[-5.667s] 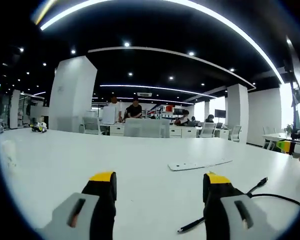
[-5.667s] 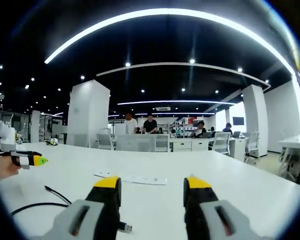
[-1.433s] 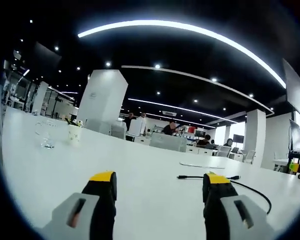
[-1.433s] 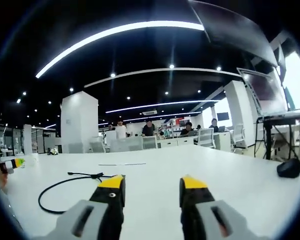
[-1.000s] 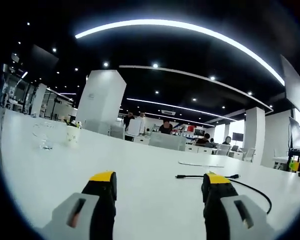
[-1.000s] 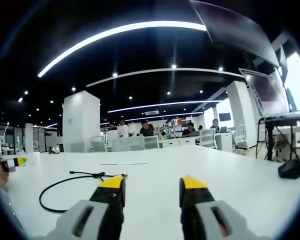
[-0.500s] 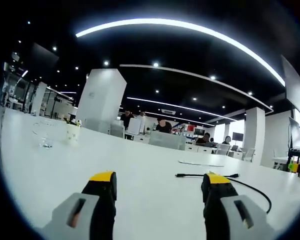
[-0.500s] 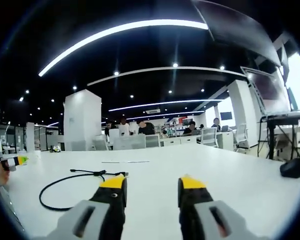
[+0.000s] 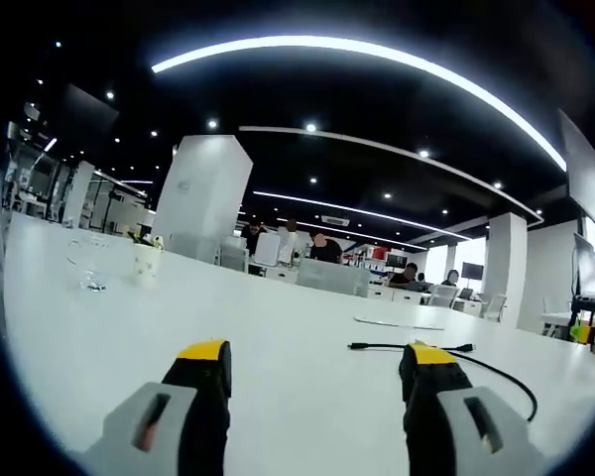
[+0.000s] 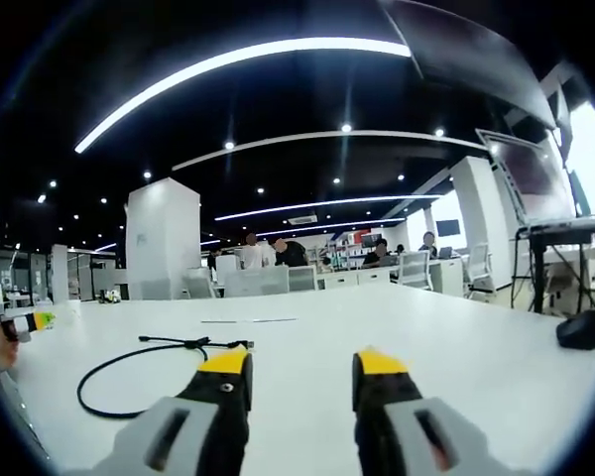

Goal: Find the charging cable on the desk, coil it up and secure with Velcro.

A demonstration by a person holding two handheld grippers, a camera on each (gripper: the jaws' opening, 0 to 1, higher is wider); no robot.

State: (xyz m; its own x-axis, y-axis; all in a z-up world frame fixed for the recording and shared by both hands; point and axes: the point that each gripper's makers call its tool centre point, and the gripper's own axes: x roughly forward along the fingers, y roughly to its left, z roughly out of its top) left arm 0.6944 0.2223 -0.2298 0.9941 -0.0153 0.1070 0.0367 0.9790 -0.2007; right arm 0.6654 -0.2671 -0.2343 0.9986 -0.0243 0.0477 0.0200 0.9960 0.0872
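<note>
The charging cable (image 10: pixel 129 377) lay looped on the desk (image 10: pixel 476 367) — left of the right gripper (image 10: pixel 302 365), jaws parted, empty.

1 cable (image 10: pixel 129 369), 1 cup (image 9: pixel 145 264), 1 glass (image 9: pixel 87 266), 1 mouse (image 10: pixel 581 330) on desk (image 9: pixel 297 337).

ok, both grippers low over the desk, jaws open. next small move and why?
Probably ease the right gripper forward and to its left, onto the black charging cable. The cable lies loose in an open loop on the white desk, its plug ends near that gripper's left jaw, and nothing grips it yet. The left gripper is also open, with the cable off to its right.
</note>
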